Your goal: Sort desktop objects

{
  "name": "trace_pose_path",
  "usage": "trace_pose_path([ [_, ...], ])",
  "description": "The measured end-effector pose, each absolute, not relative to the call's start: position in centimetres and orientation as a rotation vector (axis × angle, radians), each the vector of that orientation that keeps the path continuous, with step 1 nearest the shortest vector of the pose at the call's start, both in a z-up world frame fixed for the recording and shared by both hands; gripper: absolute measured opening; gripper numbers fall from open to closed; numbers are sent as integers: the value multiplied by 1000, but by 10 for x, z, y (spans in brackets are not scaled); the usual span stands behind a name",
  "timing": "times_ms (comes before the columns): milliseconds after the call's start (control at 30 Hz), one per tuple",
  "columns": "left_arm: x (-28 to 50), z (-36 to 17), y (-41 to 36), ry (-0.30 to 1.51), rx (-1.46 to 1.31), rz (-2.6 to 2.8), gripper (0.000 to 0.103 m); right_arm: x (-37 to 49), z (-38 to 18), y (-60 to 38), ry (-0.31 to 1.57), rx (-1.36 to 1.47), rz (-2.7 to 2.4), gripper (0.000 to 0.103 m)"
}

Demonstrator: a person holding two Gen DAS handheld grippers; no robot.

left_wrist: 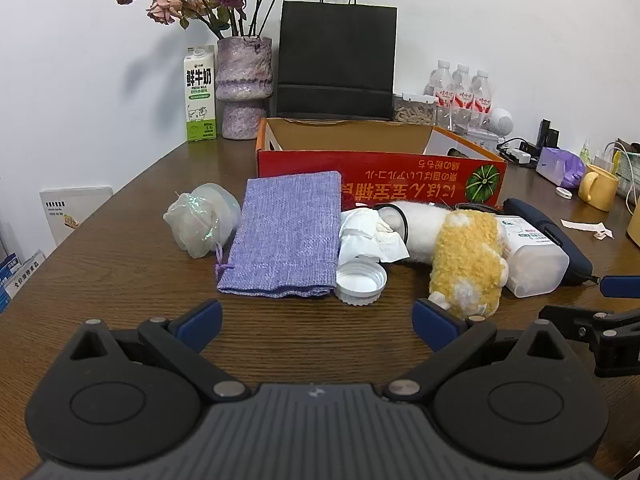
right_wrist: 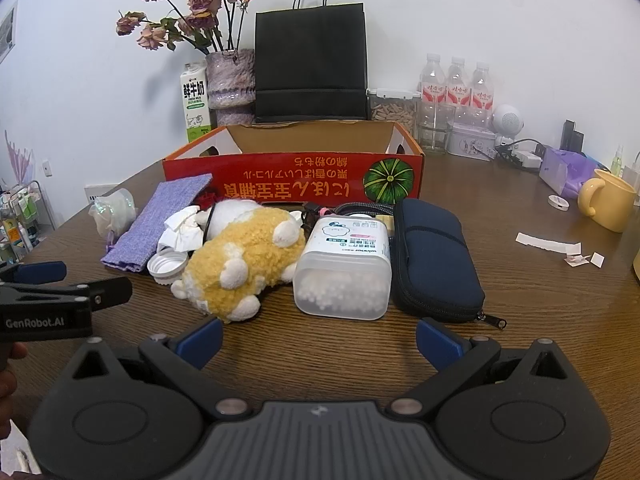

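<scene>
Both grippers are hovering low over the brown wooden counter (left_wrist: 120, 280), tilted down toward a row of clutter in front of an open red cardboard box (right_wrist: 294, 178).

The left gripper (left_wrist: 317, 322) is holding its blue fingers (left_wrist: 200, 320) spread wide with nothing between them — just ahead are lying a purple woven pouch (left_wrist: 286, 236), a white screw lid (left_wrist: 361, 281) and crumpled tissue (left_wrist: 370, 236), with a small organza bag (left_wrist: 192, 224) to the pouch's left.

The right gripper (right_wrist: 318, 340) is likewise standing released and empty, facing a yellow-and-white plush toy (right_wrist: 240, 260), a translucent tub of cotton swabs (right_wrist: 344, 268) just beside it, and a navy zip case (right_wrist: 434, 256) touching the tub's right side.

A yellow mug (right_wrist: 608, 200) is sitting well apart at the right.
</scene>
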State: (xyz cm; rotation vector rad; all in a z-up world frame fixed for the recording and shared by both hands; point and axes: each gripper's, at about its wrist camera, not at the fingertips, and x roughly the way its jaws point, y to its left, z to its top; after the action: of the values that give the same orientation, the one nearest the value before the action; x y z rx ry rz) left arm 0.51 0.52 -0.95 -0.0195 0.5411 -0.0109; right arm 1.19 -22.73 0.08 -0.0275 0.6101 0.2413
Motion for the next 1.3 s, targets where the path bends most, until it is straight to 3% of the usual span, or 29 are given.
trace_pose_path([
  [1300,5,-12,5,550,-17,-13,103,14,-4,-226,620,-27,243,103],
])
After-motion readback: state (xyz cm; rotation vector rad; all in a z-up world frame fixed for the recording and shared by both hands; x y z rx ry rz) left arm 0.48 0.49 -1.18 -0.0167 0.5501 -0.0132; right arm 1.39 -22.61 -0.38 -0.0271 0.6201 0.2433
